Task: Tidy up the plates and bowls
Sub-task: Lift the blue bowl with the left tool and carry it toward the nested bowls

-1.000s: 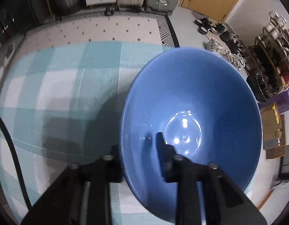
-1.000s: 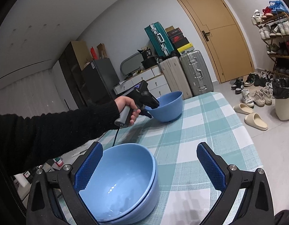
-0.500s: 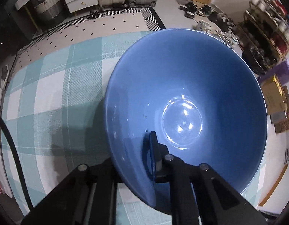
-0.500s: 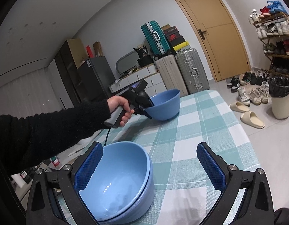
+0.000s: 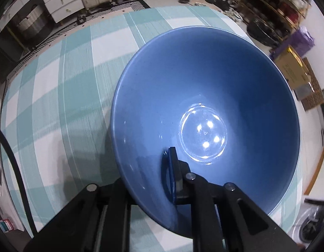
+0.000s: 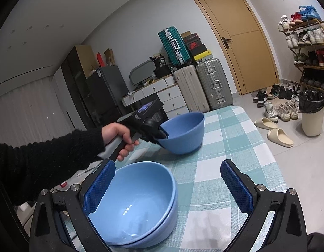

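Gripping a dark blue bowl (image 5: 203, 109) by its near rim, the left gripper (image 5: 149, 180) pinches the wall between one finger inside and one outside, holding it above the teal checked tablecloth (image 5: 57, 96). In this left wrist view the count is one bowl. The thin-rim pinch looks precarious: the glazed wall could slide from the pads, or the bowl could swing and knock the table.

From the right wrist view, the person's hand (image 6: 117, 134) carries that bowl (image 6: 182, 134) tilted over the far half of the table, while the right gripper (image 6: 168, 187) hangs with jaws spread, grasping nothing, over two lighter blue bowls (image 6: 136, 203) nested in front. Three bowls in all, no plates. A careless lowering might chip the stack.
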The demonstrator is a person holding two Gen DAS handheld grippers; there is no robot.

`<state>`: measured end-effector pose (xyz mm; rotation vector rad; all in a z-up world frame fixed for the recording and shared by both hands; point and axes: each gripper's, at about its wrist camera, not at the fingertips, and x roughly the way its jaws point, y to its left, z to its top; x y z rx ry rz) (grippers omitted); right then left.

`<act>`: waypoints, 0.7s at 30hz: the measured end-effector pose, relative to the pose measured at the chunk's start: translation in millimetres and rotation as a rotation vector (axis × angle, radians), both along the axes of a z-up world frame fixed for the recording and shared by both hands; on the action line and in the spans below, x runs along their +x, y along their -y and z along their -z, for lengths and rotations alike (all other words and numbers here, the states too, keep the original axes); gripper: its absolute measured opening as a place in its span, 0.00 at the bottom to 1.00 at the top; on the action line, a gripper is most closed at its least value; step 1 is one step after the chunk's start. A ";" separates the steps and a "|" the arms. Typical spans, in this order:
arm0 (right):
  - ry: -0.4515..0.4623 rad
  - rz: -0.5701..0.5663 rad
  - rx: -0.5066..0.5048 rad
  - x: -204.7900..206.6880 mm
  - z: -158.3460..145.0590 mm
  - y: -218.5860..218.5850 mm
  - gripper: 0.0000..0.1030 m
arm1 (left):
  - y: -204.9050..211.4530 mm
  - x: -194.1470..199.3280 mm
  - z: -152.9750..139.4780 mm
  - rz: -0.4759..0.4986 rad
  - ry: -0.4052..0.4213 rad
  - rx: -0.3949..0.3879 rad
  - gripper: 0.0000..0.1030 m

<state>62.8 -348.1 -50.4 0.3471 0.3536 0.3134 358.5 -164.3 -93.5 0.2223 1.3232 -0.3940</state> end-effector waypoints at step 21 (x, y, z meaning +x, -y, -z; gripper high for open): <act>-0.011 -0.010 -0.028 -22.8 -10.8 -26.4 0.99 | -21.4 -58.6 2.4 0.056 -0.007 -0.006 0.13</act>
